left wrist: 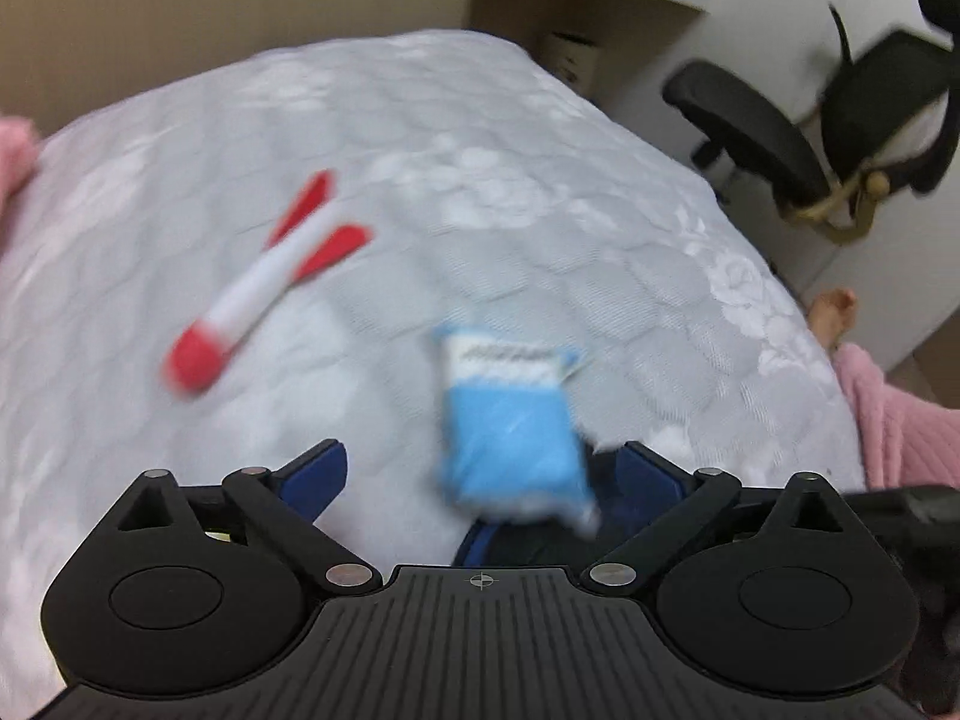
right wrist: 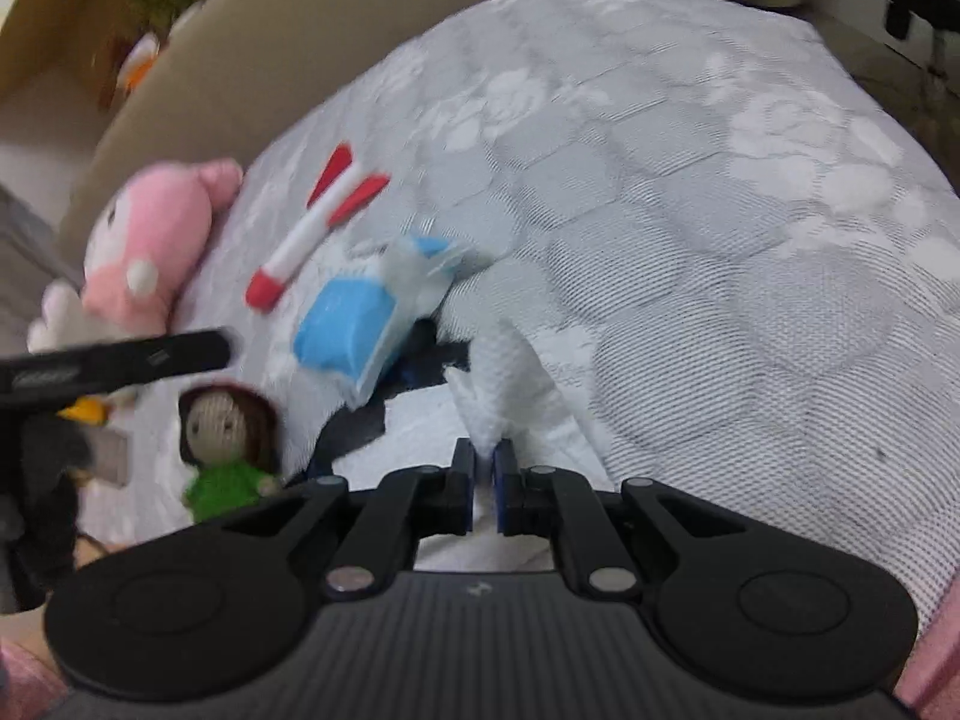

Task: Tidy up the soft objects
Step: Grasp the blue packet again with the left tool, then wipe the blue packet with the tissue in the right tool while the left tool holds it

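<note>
Tissue [right wrist: 510,372], the white crinkly sheet, is pinched at one end between the right gripper's [right wrist: 483,480] blue pads, which are pressed nearly together on it, and it trails forward onto the grey quilted bed [right wrist: 720,240]. Left gripper [left wrist: 480,468] has its fingers spread wide, and the blue tissue pack [left wrist: 513,426] sits by its right-hand finger; too blurry to say whether they touch. Further out there's a red and white rocket toy [left wrist: 264,282] lying on the bed. Off to the right gripper's left: a knitted doll in green [right wrist: 228,450] and a pink plush [right wrist: 150,240].
</note>
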### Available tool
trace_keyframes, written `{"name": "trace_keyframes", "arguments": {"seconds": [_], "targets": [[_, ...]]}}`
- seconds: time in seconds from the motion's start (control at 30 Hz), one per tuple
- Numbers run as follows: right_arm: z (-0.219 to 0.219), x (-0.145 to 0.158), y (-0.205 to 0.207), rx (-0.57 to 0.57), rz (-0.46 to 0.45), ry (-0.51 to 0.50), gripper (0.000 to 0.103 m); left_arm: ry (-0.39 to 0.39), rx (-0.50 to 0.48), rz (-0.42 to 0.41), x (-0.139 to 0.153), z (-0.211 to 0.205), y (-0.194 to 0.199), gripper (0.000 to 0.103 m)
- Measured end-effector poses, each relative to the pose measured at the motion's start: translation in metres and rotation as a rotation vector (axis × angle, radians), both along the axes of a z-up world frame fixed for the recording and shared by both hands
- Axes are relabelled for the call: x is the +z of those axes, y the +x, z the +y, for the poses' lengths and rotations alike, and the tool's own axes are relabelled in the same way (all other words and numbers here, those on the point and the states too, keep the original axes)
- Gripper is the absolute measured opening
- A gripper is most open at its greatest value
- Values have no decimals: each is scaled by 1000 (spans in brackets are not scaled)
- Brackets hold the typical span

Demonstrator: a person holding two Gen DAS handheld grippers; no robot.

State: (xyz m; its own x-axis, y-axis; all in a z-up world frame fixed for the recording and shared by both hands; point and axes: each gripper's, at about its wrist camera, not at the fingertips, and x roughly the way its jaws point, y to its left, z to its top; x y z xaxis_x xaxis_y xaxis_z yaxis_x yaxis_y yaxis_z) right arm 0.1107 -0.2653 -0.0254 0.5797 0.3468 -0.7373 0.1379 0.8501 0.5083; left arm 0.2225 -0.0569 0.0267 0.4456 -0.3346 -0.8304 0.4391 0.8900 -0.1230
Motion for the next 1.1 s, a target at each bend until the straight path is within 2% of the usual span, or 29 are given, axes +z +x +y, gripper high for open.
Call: {"name": "trace_keyframes", "arguments": {"seconds": [0.13, 0.17, 0.2, 0.23, 0.27, 0.37, 0.47, 0.6, 0.67, 0.73, 0.8, 0.9, 0.97, 1.03, 1.1], "targets": [[-16, 0, -12, -31, 6, 26, 7, 181, -32, -18, -39, -47, 18, 99], [-19, -1, -14, -27, 8, 27, 7, 193, -27, -28, -46, -46, 16, 98], [-20, -1, -16, -23, 6, 21, 7, 201, -22, -37, -52, -45, 13, 71], [-20, -2, -18, -20, 2, 13, 7, 175, 6, -10, -55, -34, 10, 58], [-22, -2, -21, -17, -4, 5, 7, 145, 35, 20, -58, -22, 6, 57], [-25, 0, -17, -25, -16, 39, 7, 84, 86, 84, -56, 16, -20, 57], [-13, 9, -4, 26, -53, 95, 7, 70, 124, 139, -57, 51, -49, 57], [36, 27, 25, 142, -113, 118, 7, -5, 175, 210, -63, 81, -79, 62], [65, 32, 37, 220, -133, 138, 7, -1, 157, 193, -66, 81, -86, 65], [98, 29, 46, 302, -112, 142, 7, 6, 134, 187, -71, 76, -87, 74], [125, 23, 49, 350, -89, 41, 8, 19, 105, 190, -71, 69, -84, 82], [138, 21, 39, 351, -109, -139, 16, 18, 84, 161, -67, 64, -83, 86], [136, 22, 32, 330, -115, -243, 16, -5, 89, 168, -68, 67, -83, 88], [128, 22, 29, 301, -105, -280, 20, -24, 88, 179, -72, 66, -81, 89], [117, 22, 31, 281, -93, -219, 22, -32, 80, 180, -73, 65, -80, 91]]}}
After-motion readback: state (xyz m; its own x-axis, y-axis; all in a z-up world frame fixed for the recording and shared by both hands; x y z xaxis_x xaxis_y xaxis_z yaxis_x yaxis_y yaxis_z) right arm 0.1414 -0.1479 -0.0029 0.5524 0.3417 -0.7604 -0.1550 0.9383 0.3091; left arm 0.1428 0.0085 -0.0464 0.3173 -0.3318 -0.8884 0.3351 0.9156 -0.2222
